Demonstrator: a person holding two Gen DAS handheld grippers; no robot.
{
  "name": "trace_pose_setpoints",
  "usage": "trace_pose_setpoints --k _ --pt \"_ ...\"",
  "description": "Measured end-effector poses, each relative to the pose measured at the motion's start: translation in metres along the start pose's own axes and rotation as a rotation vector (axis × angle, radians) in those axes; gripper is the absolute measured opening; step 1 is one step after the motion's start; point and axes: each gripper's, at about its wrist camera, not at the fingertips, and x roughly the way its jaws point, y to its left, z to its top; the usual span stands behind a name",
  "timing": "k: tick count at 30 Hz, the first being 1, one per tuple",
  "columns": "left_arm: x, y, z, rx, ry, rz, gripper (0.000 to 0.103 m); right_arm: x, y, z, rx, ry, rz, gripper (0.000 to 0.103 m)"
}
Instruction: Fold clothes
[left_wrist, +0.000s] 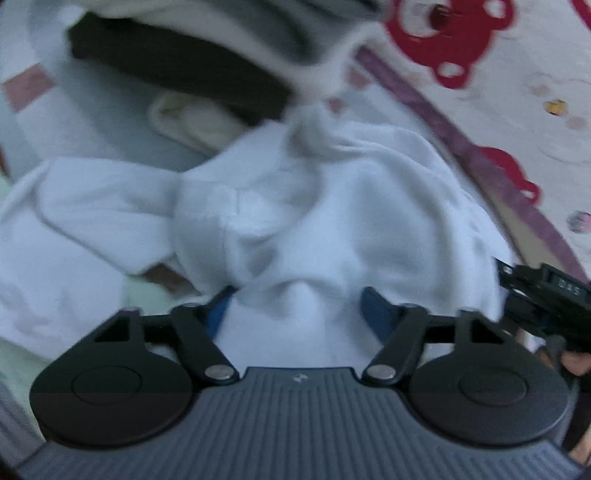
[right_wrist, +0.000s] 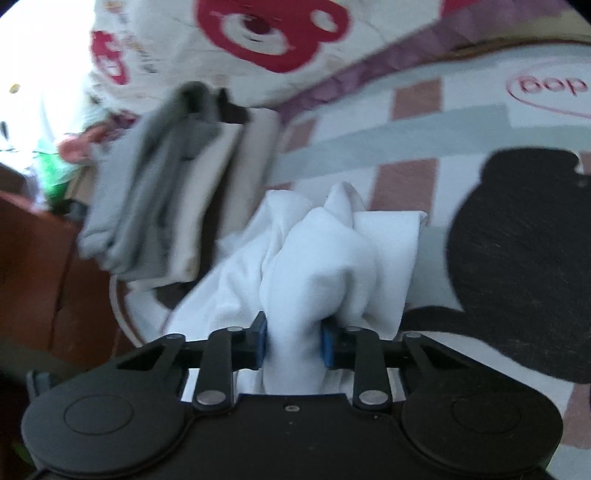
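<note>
I am pinching a bunch of the white garment (right_wrist: 332, 258) in my right tongs (right_wrist: 294, 341) while my left tongs (left_wrist: 295, 306) are gaping around it, so it is lying rumpled on the bed (right_wrist: 424, 129) beside a folded stack (right_wrist: 166, 192), folding unfinished.

Both my views are soft with motion blur, worst toward the far clothes pile (right_wrist: 159, 184). Daylight glares white at the upper left beyond my right tongs (right_wrist: 294, 341); the left view is dimmer and bluish. Fisheye bending curves the edges, and the corners go dark.
</note>
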Motion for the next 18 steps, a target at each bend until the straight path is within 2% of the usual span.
trace_pose_setpoints --k 3,6,8,12,14,16,17,18 --pt "-0.001 -0.024 -0.003 0.057 0.005 -0.058 0.051 -0.018 0.016 -0.005 -0.048 -0.028 0.027 0.027" --pt "-0.002 -0.064 0.004 0.130 0.028 -0.171 0.047 -0.051 0.029 -0.008 -0.089 -0.085 0.032 0.026" --pt "-0.004 -0.094 0.008 0.191 0.038 -0.235 0.043 -0.088 0.029 -0.010 -0.071 -0.153 0.032 0.025" --pt "-0.013 -0.176 0.014 0.379 0.016 -0.303 0.042 -0.168 0.024 -0.012 -0.015 -0.303 0.030 0.024" --pt "-0.015 -0.214 0.012 0.452 0.001 -0.355 0.042 -0.205 0.017 -0.015 0.035 -0.366 0.003 0.024" --pt "-0.012 -0.245 0.004 0.508 -0.014 -0.404 0.042 -0.241 0.005 -0.022 0.091 -0.416 -0.067 0.024" --pt "-0.007 -0.259 -0.002 0.545 -0.035 -0.389 0.043 -0.259 -0.001 -0.025 0.119 -0.439 -0.106 0.024" --pt "0.003 -0.271 -0.010 0.588 -0.065 -0.342 0.046 -0.267 -0.006 -0.030 0.127 -0.446 -0.148 0.024"
